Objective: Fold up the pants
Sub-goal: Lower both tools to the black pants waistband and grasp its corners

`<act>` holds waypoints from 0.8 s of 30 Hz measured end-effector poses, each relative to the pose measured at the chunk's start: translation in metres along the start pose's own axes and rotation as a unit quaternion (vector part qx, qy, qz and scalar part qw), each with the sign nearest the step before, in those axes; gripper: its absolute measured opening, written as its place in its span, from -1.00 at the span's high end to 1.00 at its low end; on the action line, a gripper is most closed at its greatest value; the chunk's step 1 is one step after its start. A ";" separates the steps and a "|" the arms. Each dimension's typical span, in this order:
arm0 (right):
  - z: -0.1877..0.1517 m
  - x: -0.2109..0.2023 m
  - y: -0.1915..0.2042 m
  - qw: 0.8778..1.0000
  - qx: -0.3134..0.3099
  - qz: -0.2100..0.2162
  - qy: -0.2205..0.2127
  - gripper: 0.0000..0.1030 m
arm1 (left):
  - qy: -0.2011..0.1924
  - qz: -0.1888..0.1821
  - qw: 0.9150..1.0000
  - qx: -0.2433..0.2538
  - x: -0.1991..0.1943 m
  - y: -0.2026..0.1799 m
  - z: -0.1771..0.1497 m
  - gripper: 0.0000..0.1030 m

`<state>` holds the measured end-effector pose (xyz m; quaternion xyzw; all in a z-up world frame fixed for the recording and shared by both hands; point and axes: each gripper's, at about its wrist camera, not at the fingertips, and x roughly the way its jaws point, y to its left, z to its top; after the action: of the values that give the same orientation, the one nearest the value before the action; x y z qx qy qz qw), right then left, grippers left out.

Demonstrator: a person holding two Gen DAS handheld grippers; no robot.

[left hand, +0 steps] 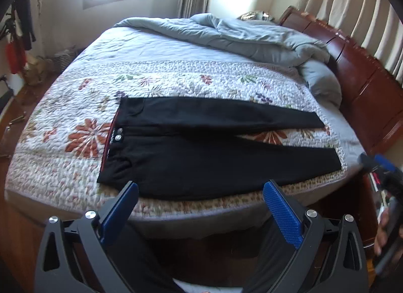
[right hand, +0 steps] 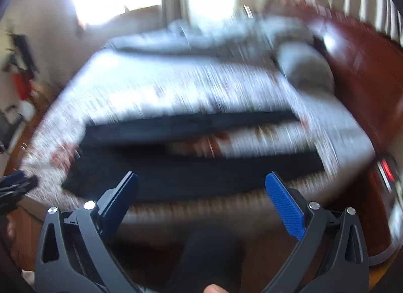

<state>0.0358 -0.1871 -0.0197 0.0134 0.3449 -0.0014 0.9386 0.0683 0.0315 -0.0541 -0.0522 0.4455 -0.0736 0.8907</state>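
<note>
Black pants [left hand: 191,152] lie flat on the floral quilt [left hand: 176,76], waistband to the left with a red inner trim, both legs stretched to the right and split apart. My left gripper [left hand: 201,187] hovers open above the near bed edge, just short of the lower leg, nothing between its blue pads [left hand: 282,212]. The right wrist view is motion-blurred; the pants [right hand: 191,174] show as dark bands. My right gripper [right hand: 201,179] is open and empty, also in front of the near edge. The right gripper [left hand: 385,169] appears at the far right of the left wrist view.
A rumpled grey duvet [left hand: 252,38] fills the far right of the bed. A red-brown wooden headboard [left hand: 365,84] runs along the right. Window and curtains stand behind. Clothes hang on a rack [left hand: 20,31] at left, above wooden floor.
</note>
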 end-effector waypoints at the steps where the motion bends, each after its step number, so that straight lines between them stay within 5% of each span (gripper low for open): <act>1: -0.001 0.002 -0.002 1.000 -0.009 0.009 -0.023 -0.95 | -0.009 0.002 1.000 0.013 0.007 0.008 0.003 -0.93; 2: -0.003 0.020 -0.004 0.999 -0.033 0.015 -0.017 -0.95 | -0.013 0.009 0.999 0.039 0.017 0.014 0.007 -0.93; 4: -0.005 0.056 -0.008 0.997 -0.055 0.005 0.061 -0.95 | 0.001 0.034 0.997 0.069 0.035 0.028 0.015 -0.93; 7: -0.005 0.084 -0.025 0.995 -0.047 0.038 0.073 -0.95 | 0.031 0.032 0.997 0.060 0.067 0.072 0.034 -0.93; 15: 0.023 0.168 -0.064 0.979 -0.016 0.129 0.154 -0.95 | 0.087 -0.059 0.994 -0.031 0.188 0.211 0.115 -0.93; 19: 0.030 0.206 -0.072 0.974 -0.003 0.143 0.178 -0.95 | 0.102 -0.122 0.983 -0.093 0.258 0.265 0.150 -0.93; 24: 0.031 0.248 -0.080 0.962 0.011 0.175 0.209 -0.95 | 0.142 -0.142 0.969 -0.140 0.349 0.305 0.168 -0.92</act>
<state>0.2436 -0.2659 -0.1589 0.0838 0.5256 0.1621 0.8309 0.4349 0.2741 -0.2762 -0.2283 0.5617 -0.1431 0.7823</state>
